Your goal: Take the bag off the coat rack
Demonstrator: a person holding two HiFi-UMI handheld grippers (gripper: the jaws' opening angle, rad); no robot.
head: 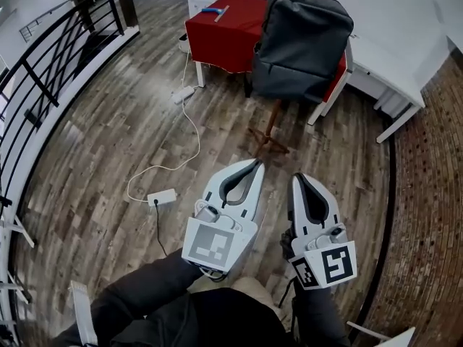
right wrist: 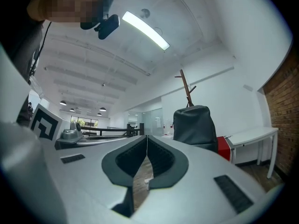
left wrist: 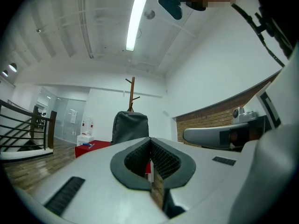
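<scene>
A dark grey backpack hangs on a wooden coat rack, whose feet stand on the wood floor ahead of me. The same backpack shows in the left gripper view under the rack's top prongs, and the backpack also shows in the right gripper view. My left gripper and right gripper are held side by side near my body, well short of the bag. Both are shut with nothing between the jaws.
A table with a red cloth stands behind the rack, a white desk to its right. A white cable and power strip lie on the floor at left. A black railing runs along the left; brick flooring borders the right.
</scene>
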